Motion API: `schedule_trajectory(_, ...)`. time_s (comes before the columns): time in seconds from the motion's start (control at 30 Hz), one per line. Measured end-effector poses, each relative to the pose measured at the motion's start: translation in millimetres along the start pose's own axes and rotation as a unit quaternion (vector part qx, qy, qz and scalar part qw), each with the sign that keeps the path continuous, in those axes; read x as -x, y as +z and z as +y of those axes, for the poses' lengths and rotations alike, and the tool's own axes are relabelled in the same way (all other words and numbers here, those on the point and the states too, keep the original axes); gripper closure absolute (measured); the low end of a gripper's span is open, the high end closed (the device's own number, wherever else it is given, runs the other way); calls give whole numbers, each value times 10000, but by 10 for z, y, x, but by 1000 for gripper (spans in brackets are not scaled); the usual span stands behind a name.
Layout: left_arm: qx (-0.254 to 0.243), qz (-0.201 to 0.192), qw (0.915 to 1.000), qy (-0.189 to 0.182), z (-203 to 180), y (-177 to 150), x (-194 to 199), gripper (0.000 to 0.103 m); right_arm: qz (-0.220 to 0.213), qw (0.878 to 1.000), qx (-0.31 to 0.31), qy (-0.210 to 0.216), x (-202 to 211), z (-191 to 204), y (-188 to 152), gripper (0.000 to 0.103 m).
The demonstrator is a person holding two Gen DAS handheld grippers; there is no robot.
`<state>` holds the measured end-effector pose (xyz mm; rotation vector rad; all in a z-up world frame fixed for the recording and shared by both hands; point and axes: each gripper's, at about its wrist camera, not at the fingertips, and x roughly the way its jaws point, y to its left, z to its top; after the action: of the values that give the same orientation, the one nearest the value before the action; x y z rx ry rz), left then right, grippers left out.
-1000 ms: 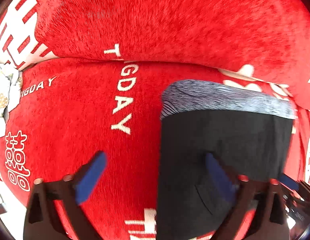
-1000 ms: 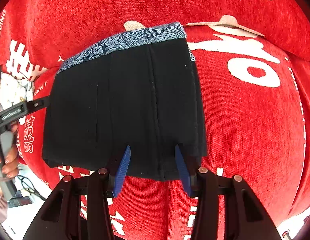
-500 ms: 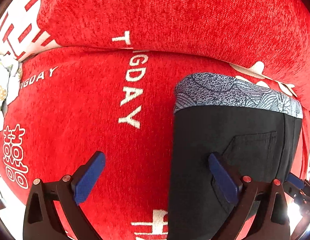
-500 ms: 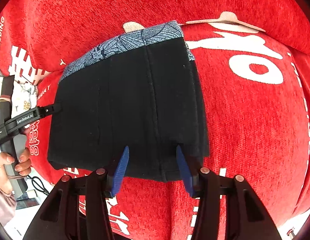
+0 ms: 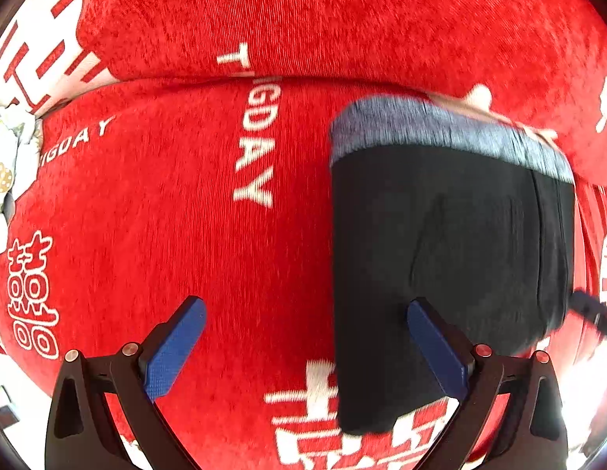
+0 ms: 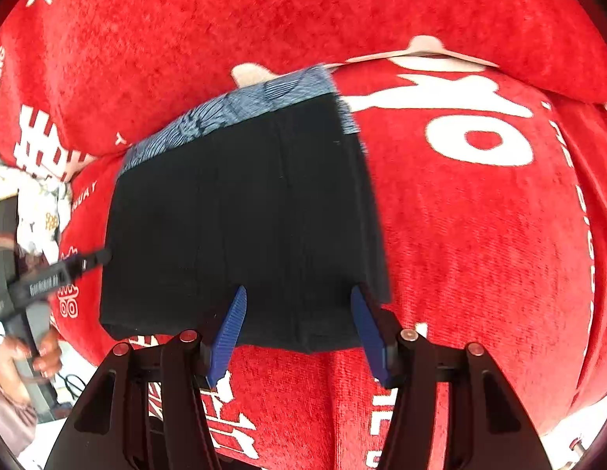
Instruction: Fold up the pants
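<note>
While the black pants (image 6: 241, 227) lie as a compact folded rectangle on the red cover (image 5: 186, 215), both tools stand above them with nothing gripped. At the cover's left edge, white patterned fabric (image 5: 9, 164) shows past the red plush, and white lettering runs across the seat area toward the middle. The left gripper (image 5: 303, 344) points down over the near part of the cover with its 2 blue pads spread wide: the left pad hangs over bare red fabric, the right pad (image 5: 436, 352) over the left portion of the pants, and no cloth sits pinched between them. That straddling stance suggests the tool is clearing the folded left edge rather than seizing it. The pants occupy the middle of the cover, blue-grey patterned waistband (image 6: 241, 109) toward the far edge where the seat meets the back cushion, folded hem toward the near edge. Stacked layers show along the right side, so the fold appears largely complete. The right gripper (image 6: 299, 325) hovers at the near right corner of the bundle; its jaws have just been opening, and the pads now stand apart on either side of a strip of hem without pressing it, consistent with releasing a finished fold. In the right wrist view, a hand (image 6: 41, 352) holds the left tool's handle at the cover's left edge.
</note>
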<state>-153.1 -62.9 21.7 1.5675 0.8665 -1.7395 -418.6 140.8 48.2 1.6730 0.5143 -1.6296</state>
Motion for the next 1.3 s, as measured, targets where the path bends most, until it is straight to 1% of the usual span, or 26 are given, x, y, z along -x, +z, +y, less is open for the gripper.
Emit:
schedule_trajectory(0.07,-109,33,9999,70,-5,-130,-31,0,-8,9999,-106,-21,34,-81,-18,43)
schedule_trajectory(0.13,-303,-35,9992,269,-41,-251,-86,0,20,9998,-201,-47,39,-152,-38,43)
schedule_trajectory(0.2,-485,-194,9977,439,-84,-293,-122,0,96,9994,-319,-65,5,-219,-69,43)
schedule_trajectory(0.27,-517,-160,9972,508,-110,-281,-195,0,148,9990,-417,-52,-22,-266,-100,43)
schedule_trajectory(0.33,-389,-57,9983,424,-87,-229,-203,0,167,9987,-491,-12,-38,-281,-128,42)
schedule_trajectory(0.43,-346,27,9988,333,-56,-185,-152,0,197,9985,-504,6,-50,-297,-151,36)
schedule_trajectory(0.7,-268,170,9993,183,-83,-97,-96,0,236,9984,-498,89,-34,-356,-131,36)
schedule_trajectory(0.73,-258,155,9994,153,-96,-84,-85,0,240,9984,-502,108,-35,-362,-114,35)
schedule_trajectory(0.77,-249,136,9995,117,-114,-67,-71,0,238,9984,-503,113,-35,-366,-101,30)
schedule_trajectory(0.83,-242,101,9996,56,-150,-35,-49,0,226,9985,-485,145,-50,-374,-52,27)
schedule_trajectory(1.1,-257,102,9996,-49,-260,86,-104,0,342,9988,-310,131,-124,-341,96,27)
schedule_trajectory(1.3,-171,176,9996,-142,-270,186,-209,0,407,9981,-412,230,-185,-377,158,27)
